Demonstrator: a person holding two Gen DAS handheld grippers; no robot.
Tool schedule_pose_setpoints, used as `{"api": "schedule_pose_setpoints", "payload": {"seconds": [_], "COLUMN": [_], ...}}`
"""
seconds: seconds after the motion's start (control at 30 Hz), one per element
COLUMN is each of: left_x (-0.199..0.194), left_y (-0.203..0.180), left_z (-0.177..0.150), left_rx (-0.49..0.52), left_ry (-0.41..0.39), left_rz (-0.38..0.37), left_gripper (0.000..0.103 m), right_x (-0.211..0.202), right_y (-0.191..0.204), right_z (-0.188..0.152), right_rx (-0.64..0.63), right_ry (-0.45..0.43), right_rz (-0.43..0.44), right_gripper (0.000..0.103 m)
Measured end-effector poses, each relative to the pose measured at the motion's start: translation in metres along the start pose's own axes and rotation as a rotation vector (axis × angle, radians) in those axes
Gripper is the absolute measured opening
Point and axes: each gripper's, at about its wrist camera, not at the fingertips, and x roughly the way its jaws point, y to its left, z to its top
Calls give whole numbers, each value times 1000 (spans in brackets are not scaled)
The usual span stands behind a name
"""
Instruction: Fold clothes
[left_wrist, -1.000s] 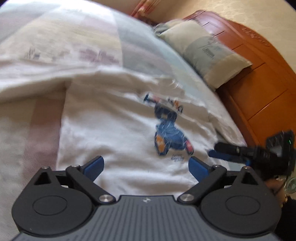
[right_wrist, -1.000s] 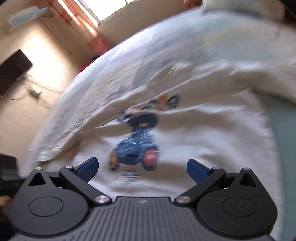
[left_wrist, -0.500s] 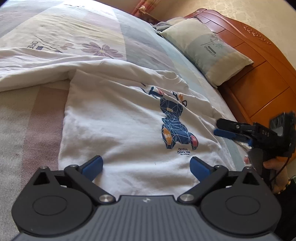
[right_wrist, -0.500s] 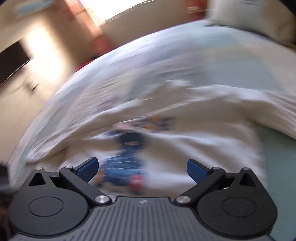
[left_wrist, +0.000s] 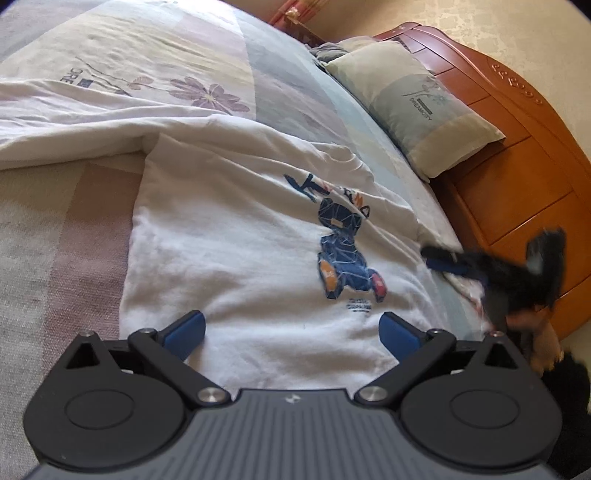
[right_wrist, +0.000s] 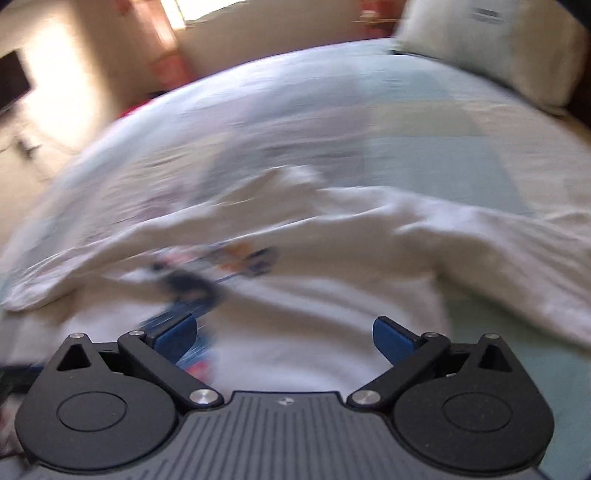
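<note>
Lying flat on the bed (left_wrist: 44, 236), print side up, is a white t-shirt (left_wrist: 236, 258) with a blue bear graphic (left_wrist: 345, 254) on the chest, and it sits on the headboard half of the mattress with its hem toward the near edge. One sleeve (right_wrist: 498, 258) is spread out sideways across the pale bedcover, pretty wrinkly. The left gripper (left_wrist: 291, 328) hangs over the hem with its blue fingers (left_wrist: 184, 330) spread wide apart and nothing between them. The right gripper (right_wrist: 284, 334) is over the shirt too, fingers also wide apart and empty; in the left wrist view it shows as a dark blurry shape at the shirt's edge nearest the headboard, with a bit of the person's hand (left_wrist: 543, 332) under it. The right wrist view is heavily smeared, so I can't tell if it touches the fabric. Further out there's a pillow (left_wrist: 417, 107) leaning on the orange wooden headboard (left_wrist: 517, 166) and a floral duvet (left_wrist: 147, 74) bunched along the far side
</note>
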Motion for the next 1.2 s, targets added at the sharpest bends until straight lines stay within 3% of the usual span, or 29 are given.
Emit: {"api": "schedule_pose_setpoints", "payload": {"seconds": [0.17, 0.27, 0.47, 0.57, 0.67, 0.77, 0.9, 1.07, 1.2], "left_x": [-2, 7, 4, 7, 18, 34, 27, 1, -3], "left_y": [-14, -13, -23, -54, -85, -87, -87, -80, -87], "left_z": [4, -1, -9, -20, -43, -62, -88, -84, -67], "left_rx": [64, 76, 116, 259, 485, 571, 719, 674, 633], "left_ry": [-13, 14, 21, 38, 108, 178, 184, 160, 84], "left_rz": [16, 66, 67, 55, 79, 193, 290, 330, 271], "left_gripper": [100, 100, 100, 100, 100, 100, 101, 101, 101], "right_x": [-13, -17, -33, -29, -27, -26, -28, -28, -28], "right_y": [43, 40, 39, 44, 44, 44, 44, 44, 44], "right_z": [-53, -87, -121, -120, -119, -121, -123, -126, -128], "right_rx": [-113, -76, -83, -76, -73, -73, -82, -94, -95], "right_ry": [73, 113, 26, 13, 8, -3, -16, -34, -52], "right_rz": [-22, -134, -218, -249, -251, -247, -246, -240, -240], "right_gripper": [103, 103, 103, 103, 103, 103, 103, 103, 103]}}
